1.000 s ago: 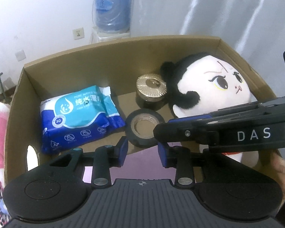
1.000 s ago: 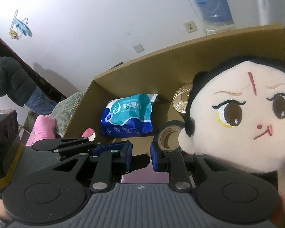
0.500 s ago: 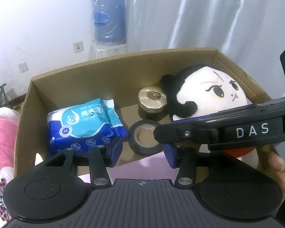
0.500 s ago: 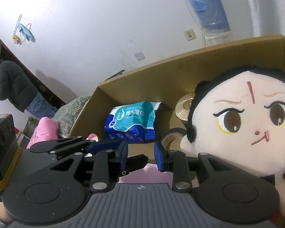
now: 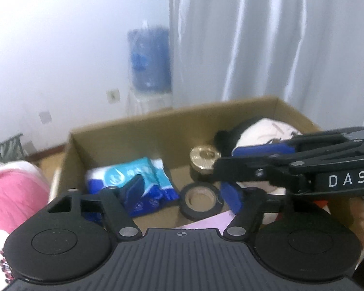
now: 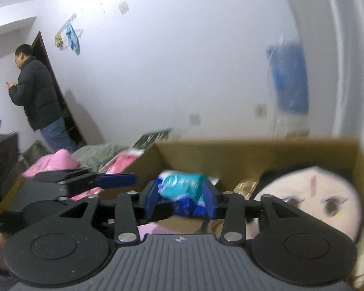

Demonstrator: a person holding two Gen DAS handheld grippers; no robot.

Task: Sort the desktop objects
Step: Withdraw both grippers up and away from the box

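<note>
Four items sit in the cardboard box (image 5: 157,131): wipes pack (image 5: 133,177) by its left wall, tape roll (image 5: 200,200) near the front, gold-lidded jar (image 5: 203,156) behind, plush doll (image 6: 310,201) right. Both the left gripper (image 5: 184,191) and right gripper (image 6: 180,198) have just been opening, fingers apart and empty (crossed grippers risk colliding over the box).

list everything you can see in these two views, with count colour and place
cardboard box: 1, brown, centre, open top
wet wipes pack: 1, blue and white, box left
tape roll: 1, black, box middle
round gold lid: 1, behind tape
plush doll: 1, pale face, black hair, box right
water jug: 1, blue, by wall
curtain: 1, white, behind box
person in dark jacket: 1, by door
left gripper: 1, black, blue pads, open, empty
right gripper: 1, same, open, empty
</note>
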